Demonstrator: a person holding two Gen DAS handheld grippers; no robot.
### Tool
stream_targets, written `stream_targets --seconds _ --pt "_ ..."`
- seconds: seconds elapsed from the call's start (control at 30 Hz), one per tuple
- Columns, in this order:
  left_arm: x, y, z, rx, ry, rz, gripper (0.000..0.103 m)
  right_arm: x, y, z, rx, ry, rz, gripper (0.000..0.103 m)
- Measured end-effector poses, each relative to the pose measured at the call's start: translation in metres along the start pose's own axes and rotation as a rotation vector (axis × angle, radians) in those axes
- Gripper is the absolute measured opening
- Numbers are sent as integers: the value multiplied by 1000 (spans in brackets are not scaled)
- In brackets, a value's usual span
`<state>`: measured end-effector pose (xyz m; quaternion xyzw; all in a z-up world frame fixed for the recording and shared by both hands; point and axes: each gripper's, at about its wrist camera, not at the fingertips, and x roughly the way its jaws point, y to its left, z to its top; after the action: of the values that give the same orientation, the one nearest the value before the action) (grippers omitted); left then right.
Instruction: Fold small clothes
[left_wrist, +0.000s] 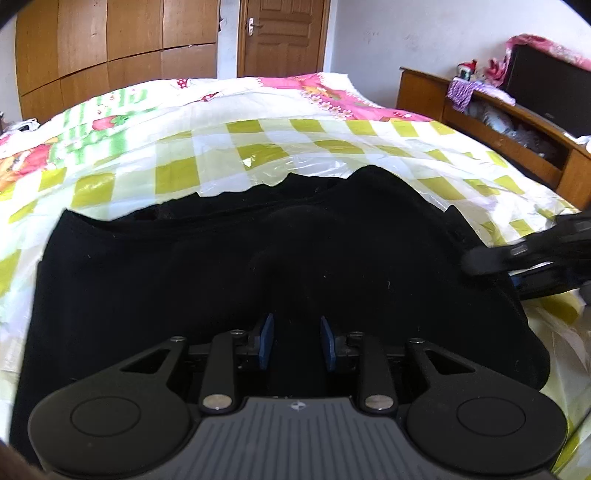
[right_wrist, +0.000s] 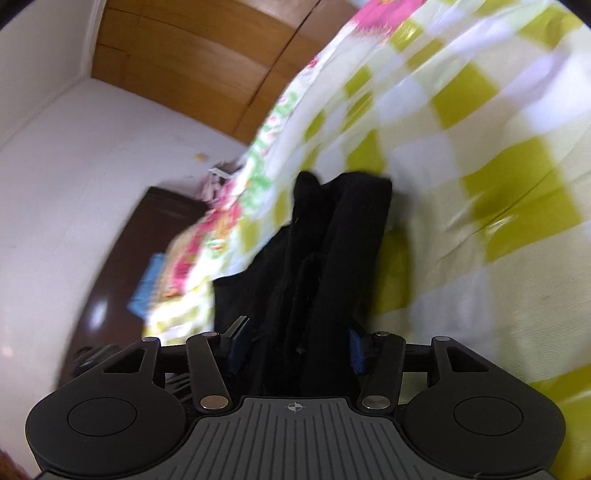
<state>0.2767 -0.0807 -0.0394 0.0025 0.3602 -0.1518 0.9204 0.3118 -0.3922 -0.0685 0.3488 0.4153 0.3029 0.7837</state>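
- The bed carries a green-checked plastic sheet.
- A black garment lies on the sheet.
- The right gripper has its fingers clamped on bunched black cloth.
- The left gripper hovers over the garment, fingers parted, gripping nothing.

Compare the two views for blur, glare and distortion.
Left wrist view: sharp, bed edges bowed by fisheye, glare on the plastic sheet, black garment dark and featureless. Right wrist view: motion-blurred throughout, checks smeared, garment folds barely readable.
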Motion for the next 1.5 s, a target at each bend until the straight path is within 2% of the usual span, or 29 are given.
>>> stream_targets --seconds 0.07,0.1,0.13,0.23,0.33,0.43,0.5,0.63,0.83,0.97,1.1,1.2,1.3,1.4,1.5 --pt "2 5 -3 -9 -21 -13 42 22 7 -3 11 10 -67 44" --pt "-1 6 -3 -7 -29 -17 43 27 17 -4 -6 4 -100 43" --pt "-7 6 -2 10 -45 -7 43 27 28 -4 -34 -10 -122 36" --pt "-31 13 -11 60 -121 128 43 7 61 -3 -45 -65 -133 28" --pt "-43 29 -29 68 -120 212 43 2 115 -9 -166 -88 -206 27" --pt "-52 51 -50 -22 -74 173 43 19 173 -16 -293 -71 -244 27" --pt "-57 56 -63 -18 -88 158 44 41 205 -18 -354 -48 -274 27" --pt "-60 77 -67 -108 -98 64 44 97 253 -29 -459 22 -349 27" --pt "-64 109 -71 -238 -100 -89 43 184 278 -56 -537 125 -421 27" --pt "-61 131 -72 -361 -92 -187 43 223 276 -67 -519 170 -465 27" --pt "-61 148 -75 -464 -78 -260 43 236 283 -75 -515 183 -502 35" --pt "-64 151 -76 -475 -80 -271 43 237 292 -77 -534 177 -507 45" --pt "-68 161 -77 -479 -78 -285 43 241 299 -77 -540 223 -517 56" --pt "-83 170 -80 -453 -95 -288 45 231 310 -74 -537 246 -485 57" --pt "-102 176 -89 -456 -103 -284 47 213 323 -65 -562 215 -421 61"
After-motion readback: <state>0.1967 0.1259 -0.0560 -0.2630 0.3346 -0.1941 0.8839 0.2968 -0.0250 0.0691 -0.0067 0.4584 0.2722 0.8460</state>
